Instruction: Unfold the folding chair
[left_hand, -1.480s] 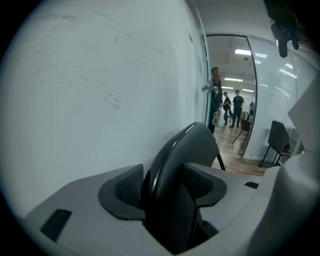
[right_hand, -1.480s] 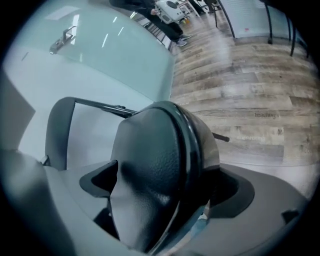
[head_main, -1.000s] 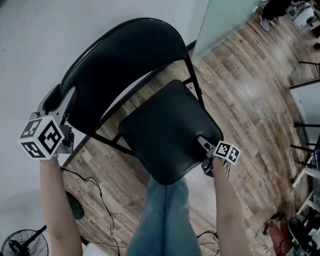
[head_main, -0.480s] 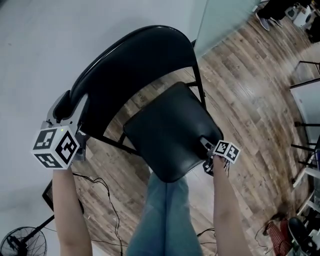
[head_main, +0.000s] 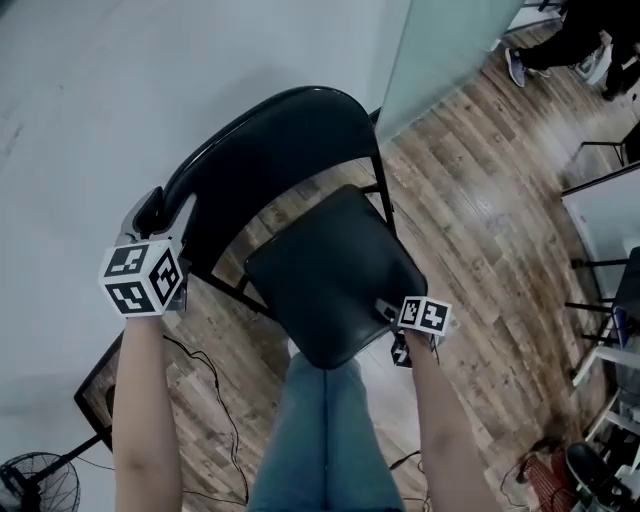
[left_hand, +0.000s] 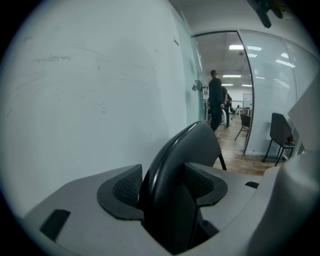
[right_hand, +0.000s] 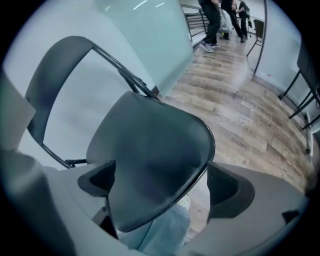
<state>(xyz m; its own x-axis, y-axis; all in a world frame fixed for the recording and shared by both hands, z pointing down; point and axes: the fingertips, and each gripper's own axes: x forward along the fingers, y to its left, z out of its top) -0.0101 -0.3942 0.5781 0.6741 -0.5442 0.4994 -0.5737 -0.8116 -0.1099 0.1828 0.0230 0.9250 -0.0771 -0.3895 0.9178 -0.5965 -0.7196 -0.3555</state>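
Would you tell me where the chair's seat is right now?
In the head view the seat sits at centre, just below the backrest, with the right gripper at its lower right edge.

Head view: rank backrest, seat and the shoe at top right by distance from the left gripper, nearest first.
1. backrest, upper left, clamped in the left gripper jaws.
2. seat, centre.
3. shoe, top right, on the floor.

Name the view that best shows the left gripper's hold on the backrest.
Left gripper view: both pads of the left gripper press the backrest edge. Head view shows mostly its marker cube beside the backrest; right gripper view shows the backrest, not the grip.
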